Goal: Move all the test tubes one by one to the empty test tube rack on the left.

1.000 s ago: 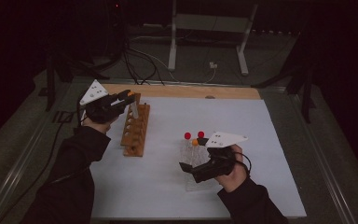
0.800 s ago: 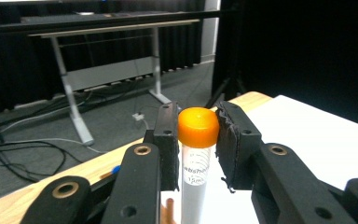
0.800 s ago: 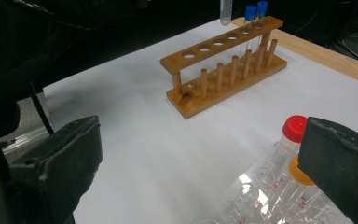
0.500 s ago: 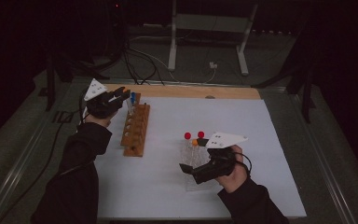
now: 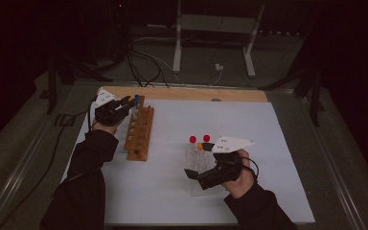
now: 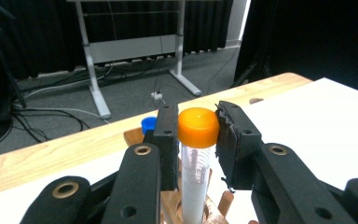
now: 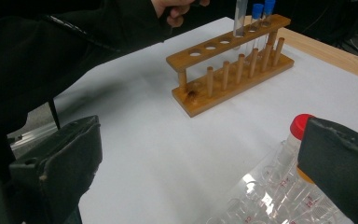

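While clamped on the orange-capped tube (image 6: 196, 154), left claw (image 6: 197, 133) over wooden rack (image 5: 139, 132).

High view dim; gripper views brighter, sharp.

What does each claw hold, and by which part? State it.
Left claw: the orange-capped tube, gripped at its cap, over the wooden rack. Right claw: open, holding nothing.

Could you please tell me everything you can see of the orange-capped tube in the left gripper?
The orange-capped tube is a clear, slim plastic tube with faint printed markings and a smooth orange screw cap. It stands upright, its cap pinched between the pads of the left gripper, its lower part entering a hole of the wooden rack near the rack's far end, beside a blue-capped tube.
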A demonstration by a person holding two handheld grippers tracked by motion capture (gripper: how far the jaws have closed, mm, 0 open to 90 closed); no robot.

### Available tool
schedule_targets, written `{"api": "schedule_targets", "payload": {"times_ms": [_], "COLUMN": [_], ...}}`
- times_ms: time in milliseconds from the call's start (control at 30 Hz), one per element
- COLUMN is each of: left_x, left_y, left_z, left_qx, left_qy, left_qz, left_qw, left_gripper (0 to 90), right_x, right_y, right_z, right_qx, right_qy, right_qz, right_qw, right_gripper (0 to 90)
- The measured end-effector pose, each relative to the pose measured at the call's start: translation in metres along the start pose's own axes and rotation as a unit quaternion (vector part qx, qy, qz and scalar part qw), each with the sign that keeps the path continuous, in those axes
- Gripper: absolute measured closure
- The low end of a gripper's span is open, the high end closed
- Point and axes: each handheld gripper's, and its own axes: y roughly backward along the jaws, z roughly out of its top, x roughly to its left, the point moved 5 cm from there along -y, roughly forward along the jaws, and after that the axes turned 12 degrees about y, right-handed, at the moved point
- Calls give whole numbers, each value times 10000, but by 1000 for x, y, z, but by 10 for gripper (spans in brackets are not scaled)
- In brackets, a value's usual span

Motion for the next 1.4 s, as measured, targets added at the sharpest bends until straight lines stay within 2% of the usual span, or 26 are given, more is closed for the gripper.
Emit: {"api": "schedule_targets", "payload": {"times_ms": [133, 300, 500, 733, 967, 1133, 1400], "left_x": [1, 2, 5, 8, 7, 8, 8], "left_y": [-4, -9, -12, -12, -12, -11, -9], "left_z": [-8, -18, -26, -29, -30, -32, -33], "left_qx": [56, 201, 225, 168, 119, 67, 181], "left_qy": [56, -15, 24, 63, -12, 44, 31], "left_qz": [3, 66, 103, 125, 150, 142, 126], "left_qw": [10000, 9998, 9997, 9998, 9998, 9999, 9998], "left_gripper": [717, 717, 717, 717, 717, 716, 713], "right_x": [1, 2, 3, 3, 3, 2, 2], "right_y": [0, 0, 0, 0, 0, 1, 2], "right_z": [0, 1, 1, 0, 0, 0, 1], "right_qx": [2, -4, -8, 3, 12, 8, -15], "right_qy": [16, 5, 8, 13, 10, 3, 22], "right_qz": [52, 91, 94, 110, 116, 99, 66], "right_qw": [10000, 10000, 10000, 9999, 9999, 10000, 10000], "right_gripper": [0, 0, 0, 0, 0, 0, 0]}}
